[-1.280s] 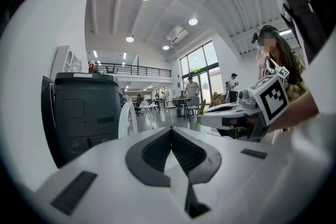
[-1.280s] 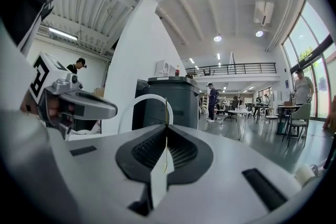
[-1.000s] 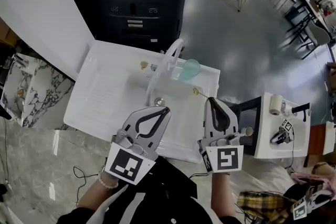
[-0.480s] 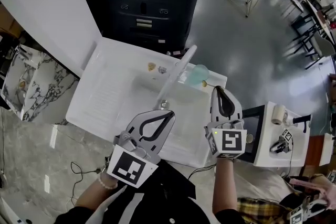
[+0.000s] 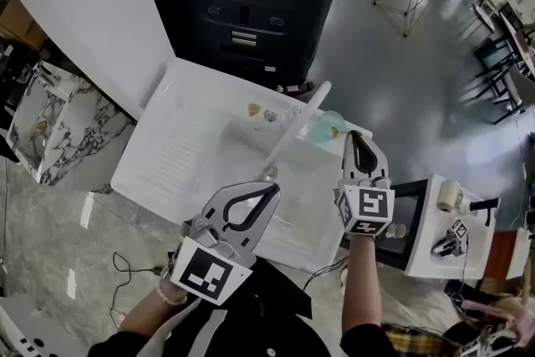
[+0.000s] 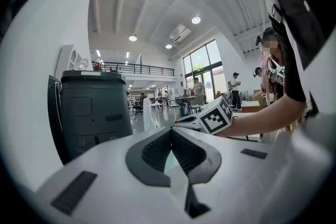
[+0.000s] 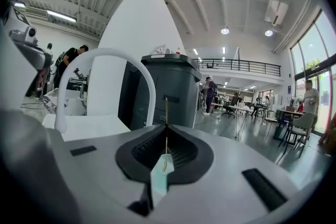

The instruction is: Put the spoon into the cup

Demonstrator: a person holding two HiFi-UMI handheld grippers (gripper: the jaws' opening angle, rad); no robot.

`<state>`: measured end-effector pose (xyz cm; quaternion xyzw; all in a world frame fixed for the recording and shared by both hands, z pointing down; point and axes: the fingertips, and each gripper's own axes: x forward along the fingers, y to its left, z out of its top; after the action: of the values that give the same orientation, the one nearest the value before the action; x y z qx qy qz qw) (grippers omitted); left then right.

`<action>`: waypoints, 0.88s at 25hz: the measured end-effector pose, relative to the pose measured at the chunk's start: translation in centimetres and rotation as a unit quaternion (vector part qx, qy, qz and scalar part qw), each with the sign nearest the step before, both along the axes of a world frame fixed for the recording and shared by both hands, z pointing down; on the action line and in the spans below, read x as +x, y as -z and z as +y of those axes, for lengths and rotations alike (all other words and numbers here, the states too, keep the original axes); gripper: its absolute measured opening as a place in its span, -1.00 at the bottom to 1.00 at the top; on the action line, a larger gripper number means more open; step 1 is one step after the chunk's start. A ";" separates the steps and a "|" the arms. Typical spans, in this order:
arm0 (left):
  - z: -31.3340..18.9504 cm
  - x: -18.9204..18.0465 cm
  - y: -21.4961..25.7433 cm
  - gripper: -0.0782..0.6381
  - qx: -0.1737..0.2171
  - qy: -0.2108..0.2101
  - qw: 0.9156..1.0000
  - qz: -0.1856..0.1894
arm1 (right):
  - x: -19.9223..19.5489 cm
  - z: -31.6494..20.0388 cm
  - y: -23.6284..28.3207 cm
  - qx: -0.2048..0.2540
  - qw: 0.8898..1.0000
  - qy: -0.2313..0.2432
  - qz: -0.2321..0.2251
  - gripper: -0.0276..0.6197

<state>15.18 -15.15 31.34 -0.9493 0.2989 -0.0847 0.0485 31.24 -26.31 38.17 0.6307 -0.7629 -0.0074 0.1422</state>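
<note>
— So what's under me?
— You're over a white sink (image 5: 188,150) with a ribbed drainboard on its left and a pale faucet (image 5: 297,123) arching across the basin. Behind it stands a dark cabinet (image 5: 251,4). A white wall panel (image 5: 92,4) runs off to the left. Beyond lies a glossy grey floor (image 5: 401,71), with tables and chairs far back. A small white bench (image 5: 422,251) sits to your right.
— And the tools?
— Your right tool (image 5: 357,135) is clenched on the spoon (image 7: 166,112); its thin gold handle sticks up from between the tips. Your left tool (image 5: 269,188) is clenched too, tips together, gripping nothing, low over the sink's near edge.
— Where's the cup?
— The teal cup (image 5: 324,126) stands at the sink's far right corner, just beside your right tool's tip.
— Is the spoon in it?
— You can't tell. From the head view the spoon's bowl is too small to make out, and the cup lies out of both gripper views.
</note>
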 end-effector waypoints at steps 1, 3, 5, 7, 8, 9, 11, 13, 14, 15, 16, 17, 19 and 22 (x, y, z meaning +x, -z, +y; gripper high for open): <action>0.0 -0.1 0.0 -0.79 -0.001 0.001 1.000 0.000 | 0.1 -0.4 -0.4 -0.005 1.000 0.001 0.002 -0.89; -0.1 -0.2 -0.1 -0.79 0.000 0.003 1.000 0.000 | 0.4 -1.1 -1.4 -0.015 1.000 0.001 0.009 -0.89; -0.2 -0.3 -0.1 -0.79 0.001 0.005 1.000 0.000 | 0.9 -1.7 -2.4 -0.024 1.000 -0.002 0.016 -0.89; -0.4 -0.5 -0.1 -0.79 0.000 0.009 1.000 0.000 | 1.3 -2.3 -3.2 -0.034 0.999 -0.006 0.017 -0.89; -0.5 -0.6 -0.1 -0.79 0.000 0.010 1.000 0.000 | 1.5 -2.7 -3.7 -0.040 0.999 -0.008 0.015 -0.89; -0.6 -0.7 -0.1 -0.79 0.000 0.012 1.000 -0.001 | 1.7 -3.0 -4.2 -0.046 0.999 -0.010 0.012 -0.89; -0.7 -0.9 -0.2 -0.79 -0.001 0.014 1.000 -0.004 | 1.9 -3.6 -5.1 -0.058 0.998 -0.012 -0.002 -0.89; -0.8 -1.1 -0.2 -0.79 -0.002 0.017 1.000 -0.005 | 2.0 -4.2 -5.9 -0.066 0.997 -0.013 -0.028 -0.89; -0.8 -1.1 -0.3 -0.79 -0.003 0.019 1.000 -0.005 | 2.1 -4.5 -6.2 -0.070 0.997 -0.013 -0.042 -0.89; -0.9 -1.2 -0.3 -0.79 -0.003 0.020 1.000 -0.006 | 2.2 -4.8 -6.5 -0.073 0.996 -0.014 -0.054 -0.89; -0.9 -1.3 -0.3 -0.79 -0.003 0.021 1.000 -0.006 | 2.3 -5.1 -6.9 -0.077 0.995 -0.016 -0.065 -0.89; -1.0 -1.3 -0.4 -0.79 -0.003 0.022 1.000 -0.007 | 2.4 -5.4 -7.3 -0.081 0.994 -0.020 -0.075 -0.89; -1.1 -1.6 -0.4 -0.79 -0.002 0.024 1.000 -0.006 | 2.7 -5.8 -8.1 -0.090 0.991 -0.028 -0.095 -0.89; -1.3 -1.9 -0.5 -0.79 -0.005 0.027 1.000 -0.007 | 2.8 -6.3 -9.1 -0.101 0.988 -0.034 -0.114 -0.89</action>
<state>13.32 -16.44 31.88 -0.9404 0.3238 -0.0942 0.0439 34.05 -32.57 47.30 0.6353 -0.7491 0.1463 0.1179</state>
